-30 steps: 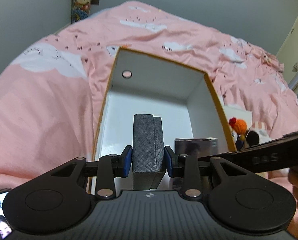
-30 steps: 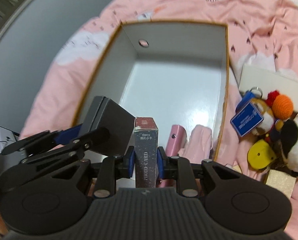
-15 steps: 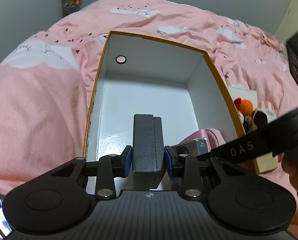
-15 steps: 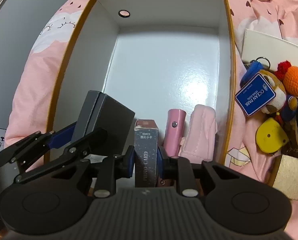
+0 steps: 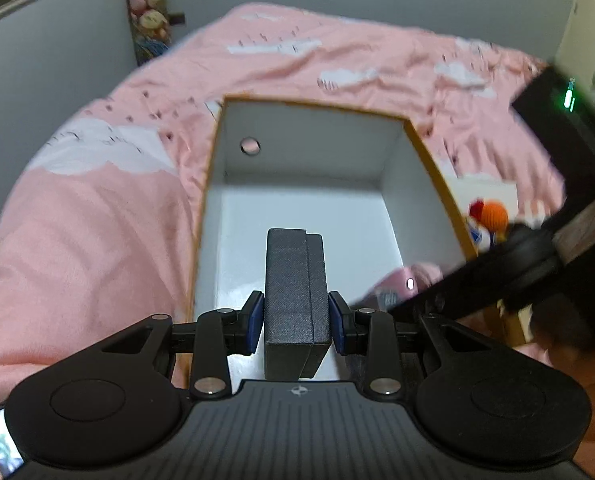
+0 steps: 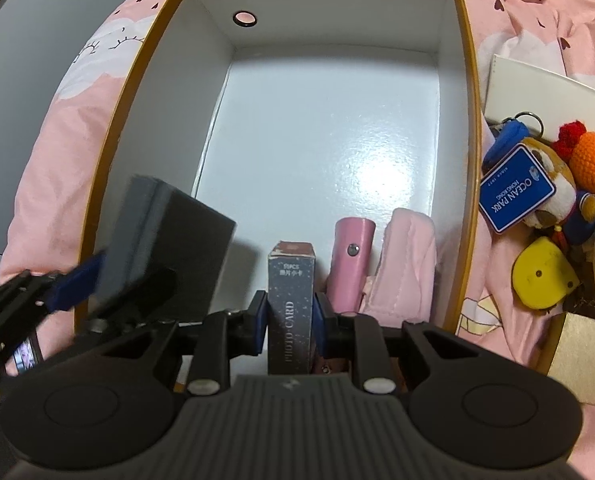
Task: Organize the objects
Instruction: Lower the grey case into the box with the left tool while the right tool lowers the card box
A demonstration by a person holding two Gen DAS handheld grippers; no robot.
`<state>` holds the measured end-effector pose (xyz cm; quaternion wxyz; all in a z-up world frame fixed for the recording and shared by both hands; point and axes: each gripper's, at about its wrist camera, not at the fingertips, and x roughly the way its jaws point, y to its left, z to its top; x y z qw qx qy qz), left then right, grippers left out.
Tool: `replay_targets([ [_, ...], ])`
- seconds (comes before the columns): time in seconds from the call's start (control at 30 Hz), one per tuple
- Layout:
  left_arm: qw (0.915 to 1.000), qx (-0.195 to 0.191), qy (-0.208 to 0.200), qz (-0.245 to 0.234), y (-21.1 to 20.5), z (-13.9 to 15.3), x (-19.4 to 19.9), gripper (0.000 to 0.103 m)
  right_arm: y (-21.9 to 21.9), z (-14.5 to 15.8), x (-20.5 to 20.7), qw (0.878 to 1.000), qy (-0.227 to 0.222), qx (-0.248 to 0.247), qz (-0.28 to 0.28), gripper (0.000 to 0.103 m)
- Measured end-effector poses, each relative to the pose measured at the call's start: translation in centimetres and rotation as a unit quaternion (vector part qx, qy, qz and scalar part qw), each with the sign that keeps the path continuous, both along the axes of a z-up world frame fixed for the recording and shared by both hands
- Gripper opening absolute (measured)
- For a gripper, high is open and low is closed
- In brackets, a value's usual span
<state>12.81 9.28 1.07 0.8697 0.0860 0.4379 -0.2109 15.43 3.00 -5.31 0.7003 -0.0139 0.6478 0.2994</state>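
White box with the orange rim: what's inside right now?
Along the near wall of the white box: a pink tube and a pink pouch. The rest of the visible floor is bare. The grippers and their held boxes hide the near-left corner.

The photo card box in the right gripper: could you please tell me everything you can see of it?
The photo card box is a slim, tall carton, dark and speckled, with "PHOTO CARD" printed along its length and a worn reddish top. It stands upright, clamped by the blue pads of the right gripper, inside the white storage box, beside a pink tube.
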Motion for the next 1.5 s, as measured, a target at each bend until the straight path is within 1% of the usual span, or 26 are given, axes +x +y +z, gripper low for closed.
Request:
replay_targets([
  [0.03,0.9999,-0.002,-0.01,0.001,0.2,0.5,0.0,0.038,0.1,0.0,0.0,1.0,-0.001,0.0,0.001,0.024],
  [0.07,0.9999,-0.006,-0.01,0.0,0.2,0.7,0.1,0.038,0.1,-0.1,0.0,1.0,-0.002,0.001,0.001,0.024],
  [0.17,0.9997,-0.017,0.019,-0.004,0.3,0.5,0.6,0.038,0.1,-0.2,0.1,1.0,-0.002,0.005,0.002,0.024],
  [0.3,0.9995,0.001,0.031,-0.006,-0.6,-0.4,0.6,0.038,-0.2,-0.3,0.2,1.0,0.003,0.013,-0.003,0.025],
  [0.4,0.9993,0.012,0.036,-0.005,-1.0,-0.9,0.8,0.038,-0.8,-0.5,0.5,0.999,0.015,0.024,-0.015,0.025],
  [0.63,0.9988,0.043,0.015,-0.018,-2.0,-1.4,0.3,0.038,-2.1,-0.7,1.1,0.997,0.043,0.058,-0.037,0.026],
  [0.8,0.9981,0.054,0.017,-0.023,-2.3,-1.7,0.2,0.038,-2.8,-0.7,1.0,0.995,0.051,0.076,-0.04,0.027],
  [0.87,0.9978,0.056,0.019,-0.029,-2.6,-1.8,0.1,0.038,-3.3,-0.3,0.9,0.993,0.055,0.094,-0.042,0.034],
  [0.9,0.9976,0.057,0.021,-0.034,-2.8,-2.0,0.0,0.038,-3.5,0.0,0.9,0.992,0.056,0.105,-0.041,0.041],
  [0.93,0.9972,0.059,0.025,-0.038,-3.0,-2.2,-0.1,0.038,-3.6,0.4,0.8,0.992,0.05,0.109,-0.04,0.047],
  [1.03,0.996,0.07,0.025,-0.049,-3.8,-2.8,-0.2,0.038,-4.3,1.9,0.3,0.993,0.005,0.111,-0.039,0.047],
  [1.1,0.9952,0.079,0.02,-0.056,-4.4,-3.1,-0.2,0.038,-5.1,2.9,0.3,0.99,-0.012,0.131,-0.043,0.047],
  [1.17,0.9941,0.091,0.012,-0.058,-4.9,-3.2,0.0,0.038,-6.1,3.5,0.2,0.988,-0.03,0.141,-0.049,0.047],
  [1.27,0.9928,0.104,0.0,-0.059,-5.5,-3.5,0.4,0.038,-7.0,4.2,0.0,0.987,-0.073,0.136,-0.047,0.047],
  [1.37,0.9935,0.097,0.016,-0.057,-5.8,-4.1,1.1,0.038,-6.8,4.1,0.2,0.986,-0.105,0.126,-0.038,0.046],
  [1.43,0.9938,0.093,0.03,-0.054,-5.7,-4.5,1.3,0.038,-6.5,3.8,0.2,0.985,-0.12,0.118,-0.031,0.041],
  [1.5,0.9939,0.088,0.045,-0.049,-5.5,-4.9,1.4,0.038,-6.2,3.3,0.5,0.986,-0.128,0.108,-0.024,0.039],
])
